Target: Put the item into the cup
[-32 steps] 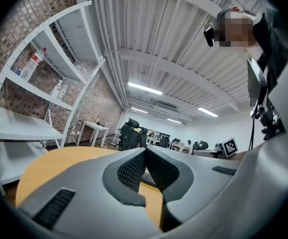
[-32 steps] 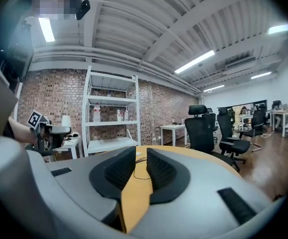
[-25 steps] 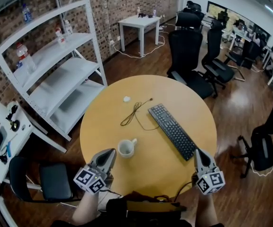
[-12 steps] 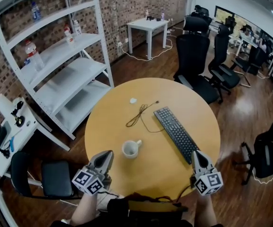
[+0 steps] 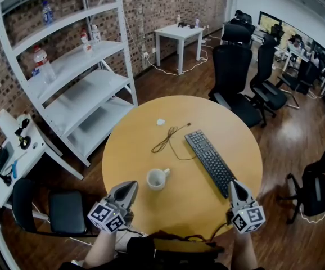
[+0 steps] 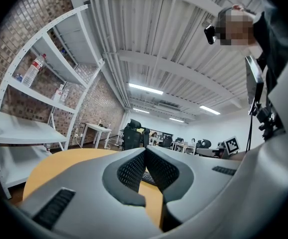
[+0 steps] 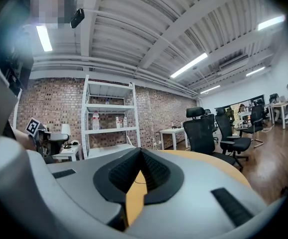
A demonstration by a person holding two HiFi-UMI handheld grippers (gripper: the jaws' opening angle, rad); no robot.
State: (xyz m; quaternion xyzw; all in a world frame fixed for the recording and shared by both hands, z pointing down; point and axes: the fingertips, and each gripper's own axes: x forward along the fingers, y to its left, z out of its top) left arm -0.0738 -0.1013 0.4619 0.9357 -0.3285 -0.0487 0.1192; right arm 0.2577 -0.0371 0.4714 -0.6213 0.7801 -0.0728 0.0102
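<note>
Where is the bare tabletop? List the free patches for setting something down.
Free: the near strip between the cup and the keyboard, the left edge of the table beside the cable, and the far right arc beyond the keyboard. Crowded: the centre, around cable and small white item.

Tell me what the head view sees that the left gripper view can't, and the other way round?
Only the head view: the white cup, the thin cable and a small white thing, all lying on the table. Only the left gripper view: the ceiling with its long lamps. Both: the round table, the white shelf, the black chairs and the left gripper, shut with nothing between its jaws.
</note>
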